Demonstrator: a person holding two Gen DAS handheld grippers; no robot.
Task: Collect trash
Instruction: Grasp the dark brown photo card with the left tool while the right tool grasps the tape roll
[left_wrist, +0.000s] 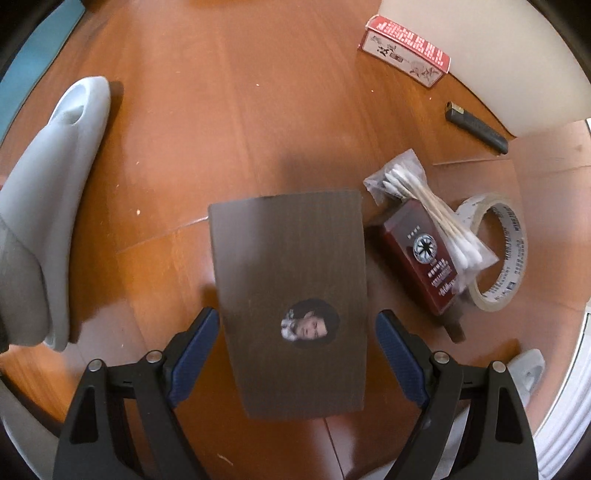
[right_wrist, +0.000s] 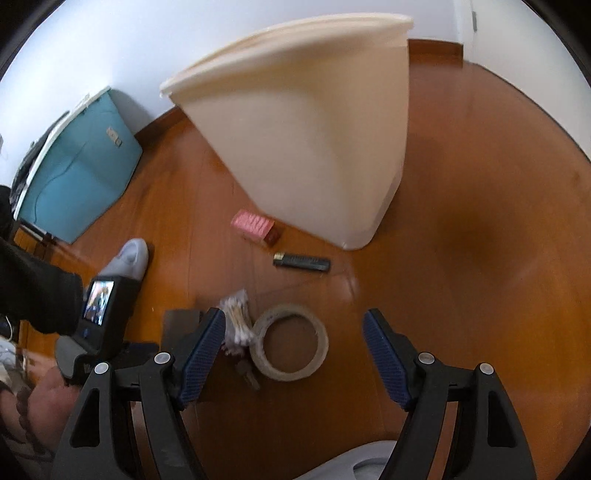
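Left wrist: two boxes (left_wrist: 404, 50) (left_wrist: 421, 254), one tape roll (left_wrist: 495, 251), one lighter (left_wrist: 476, 127).

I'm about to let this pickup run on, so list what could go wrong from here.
1. The brown card lies flat on the wood floor; the open left gripper may slide over it rather than lift it.
2. The cotton swab bag rests on the dark red box, touching the tape roll; grabbing one may drag the others.
3. The slipper sits close, a possible snag.
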